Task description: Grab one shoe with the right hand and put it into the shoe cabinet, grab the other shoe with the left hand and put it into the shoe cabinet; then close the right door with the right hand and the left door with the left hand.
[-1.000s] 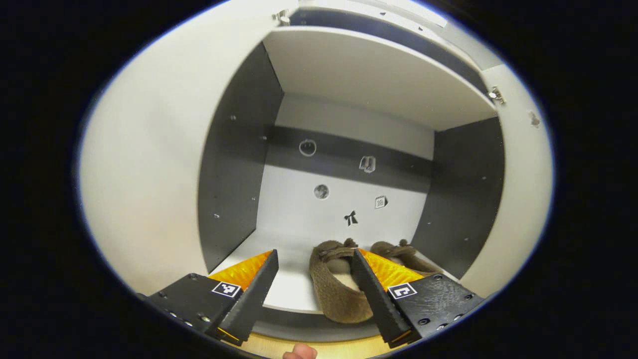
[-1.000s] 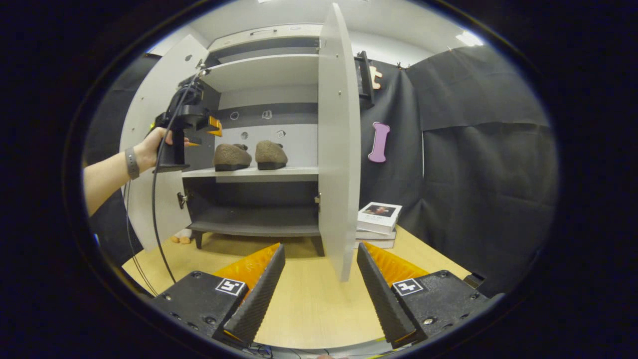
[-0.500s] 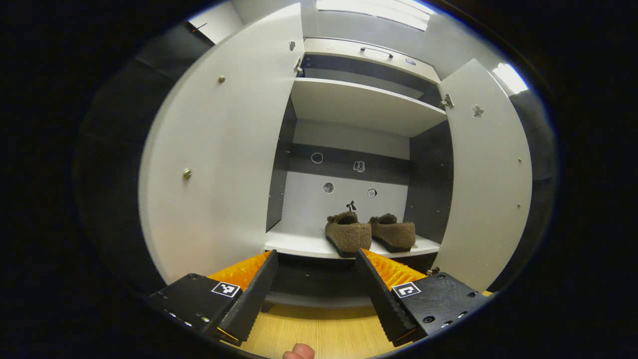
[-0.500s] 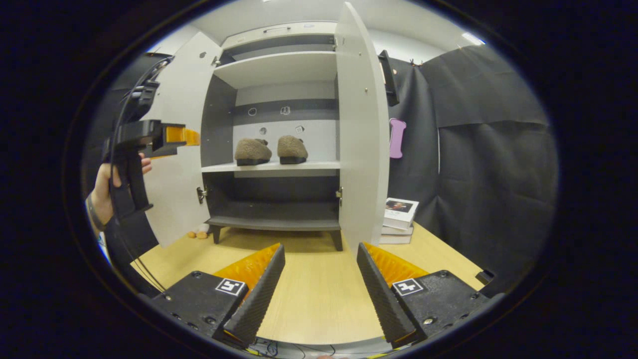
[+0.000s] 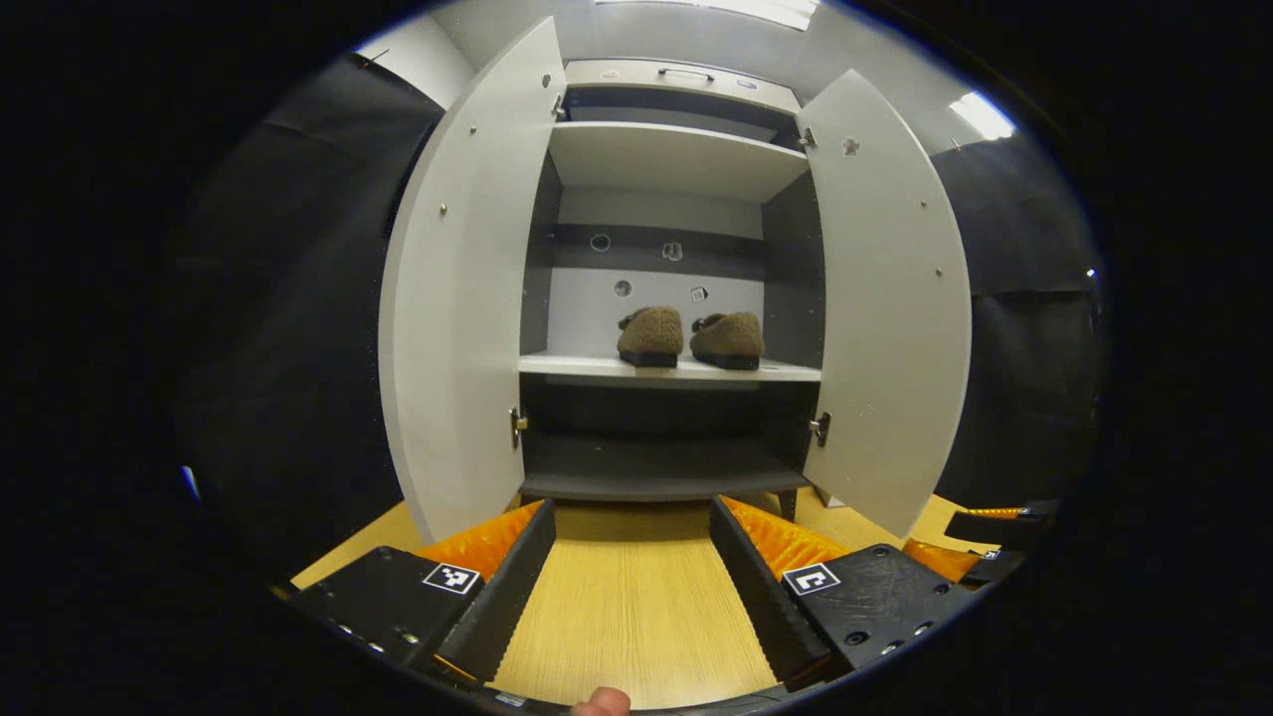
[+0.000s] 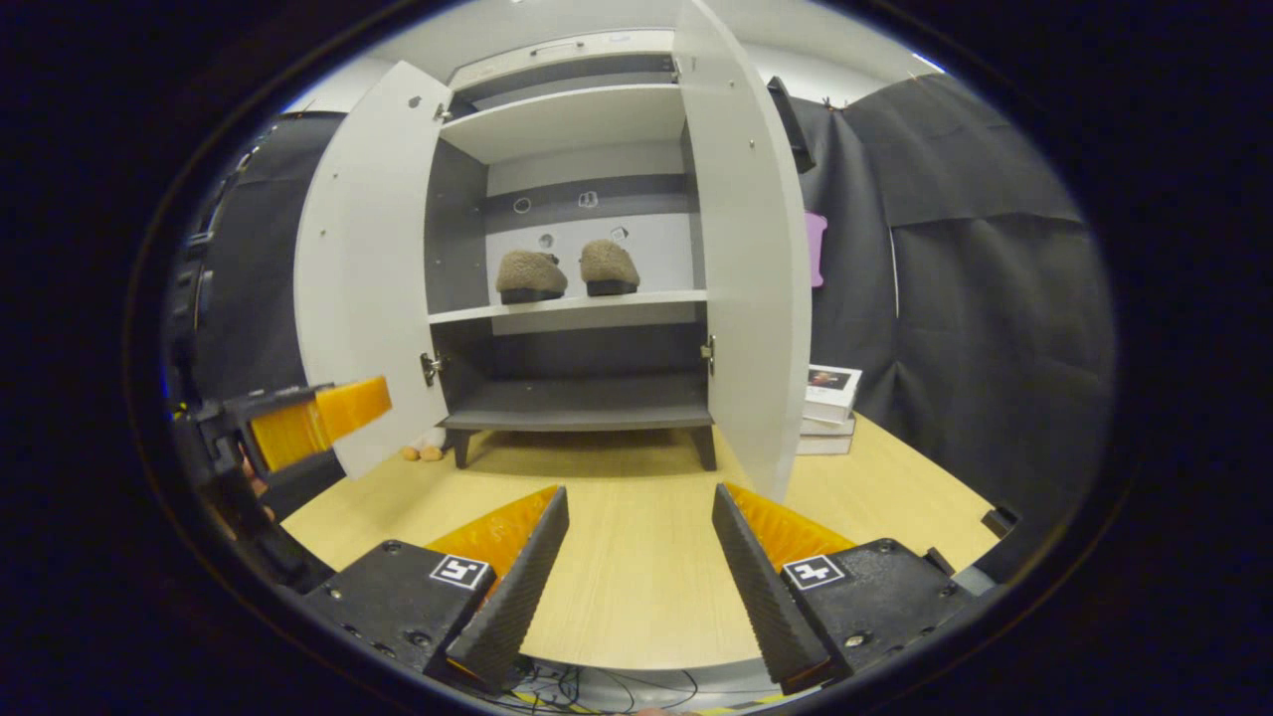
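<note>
Two brown fuzzy shoes [image 5: 651, 336] [image 5: 728, 339] stand side by side on the middle shelf [image 5: 577, 365] of the white shoe cabinet, also seen as shoes [image 6: 530, 275] [image 6: 609, 267] in the right gripper view. Both doors hang wide: the left door [image 5: 453, 298] [image 6: 363, 259] and the right door [image 5: 890, 298] [image 6: 751, 249]. My left gripper [image 5: 627, 512] is open and holds nothing, well back from the cabinet over the wooden floor; it also shows at the left edge as the left gripper [image 6: 298, 423]. My right gripper [image 6: 636, 497] is open and holds nothing, facing the cabinet.
A stack of books [image 6: 830, 398] lies on the wooden floor [image 6: 636, 557] right of the cabinet. Small orange objects [image 6: 423, 452] sit by the cabinet's left foot. Black cloth walls flank the cabinet. Cables [image 6: 557, 686] lie near the bottom edge.
My left gripper has pulled back out of the cabinet, leaving the shoe on the shelf, and dropped lower. The right gripper has drifted a little, keeping the cabinet ahead.
</note>
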### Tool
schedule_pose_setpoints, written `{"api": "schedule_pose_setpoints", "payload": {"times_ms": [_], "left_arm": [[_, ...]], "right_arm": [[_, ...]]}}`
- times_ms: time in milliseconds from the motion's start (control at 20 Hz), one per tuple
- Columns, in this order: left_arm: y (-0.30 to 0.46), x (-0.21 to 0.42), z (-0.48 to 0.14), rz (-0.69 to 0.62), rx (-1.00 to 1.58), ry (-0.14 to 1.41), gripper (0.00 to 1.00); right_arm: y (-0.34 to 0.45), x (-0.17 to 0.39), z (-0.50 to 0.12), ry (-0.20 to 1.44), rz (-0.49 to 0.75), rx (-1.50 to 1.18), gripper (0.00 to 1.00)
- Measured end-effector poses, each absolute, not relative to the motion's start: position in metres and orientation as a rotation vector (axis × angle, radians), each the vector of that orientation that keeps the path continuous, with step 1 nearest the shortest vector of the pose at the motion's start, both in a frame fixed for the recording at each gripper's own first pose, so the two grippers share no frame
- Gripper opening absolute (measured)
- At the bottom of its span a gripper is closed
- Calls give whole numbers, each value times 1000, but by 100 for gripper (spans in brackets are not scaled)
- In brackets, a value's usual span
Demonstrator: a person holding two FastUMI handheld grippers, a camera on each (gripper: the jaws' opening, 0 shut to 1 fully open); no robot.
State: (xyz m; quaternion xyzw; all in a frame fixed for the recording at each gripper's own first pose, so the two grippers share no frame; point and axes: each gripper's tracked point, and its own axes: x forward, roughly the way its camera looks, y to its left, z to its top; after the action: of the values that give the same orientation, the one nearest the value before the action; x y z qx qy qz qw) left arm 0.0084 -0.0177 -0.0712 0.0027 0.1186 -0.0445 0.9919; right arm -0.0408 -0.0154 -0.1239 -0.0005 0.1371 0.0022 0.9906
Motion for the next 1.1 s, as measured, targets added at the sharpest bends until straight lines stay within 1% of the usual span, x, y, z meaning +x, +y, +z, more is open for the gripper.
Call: {"api": "schedule_pose_setpoints", "payload": {"times_ms": [100,200,400,550,700,750,800,850,1000,1050,1100], "left_arm": [[-18,2,-72,-96,-5,248,95],[-16,1,-59,-93,-11,222,95],[-17,4,-40,-94,-35,184,95],[-26,1,-41,-124,-81,203,95],[-24,-3,-35,-124,-85,193,95],[-23,-5,-32,-123,-78,189,95],[-21,-7,-32,-123,-75,189,95],[-21,-9,-31,-120,-76,190,95],[-19,-13,-31,-114,-71,193,95],[-18,-14,-30,-115,-68,193,95],[-17,-15,-30,-112,-63,194,95]], "right_arm": [[-13,-44,-112,256,13,3,93],[-18,-45,-83,220,25,-1,93],[-62,-36,31,35,8,-21,92],[-117,-27,108,-75,-60,-37,93],[-169,-11,168,-182,-145,-35,96],[-184,-4,181,-194,-173,-36,96],[-199,4,189,-204,-199,-41,99],[-210,13,196,-201,-218,-48,99],[-225,52,207,-176,-206,-45,99],[-225,65,207,-158,-197,-24,96],[-223,77,205,-145,-176,-16,99]]}}
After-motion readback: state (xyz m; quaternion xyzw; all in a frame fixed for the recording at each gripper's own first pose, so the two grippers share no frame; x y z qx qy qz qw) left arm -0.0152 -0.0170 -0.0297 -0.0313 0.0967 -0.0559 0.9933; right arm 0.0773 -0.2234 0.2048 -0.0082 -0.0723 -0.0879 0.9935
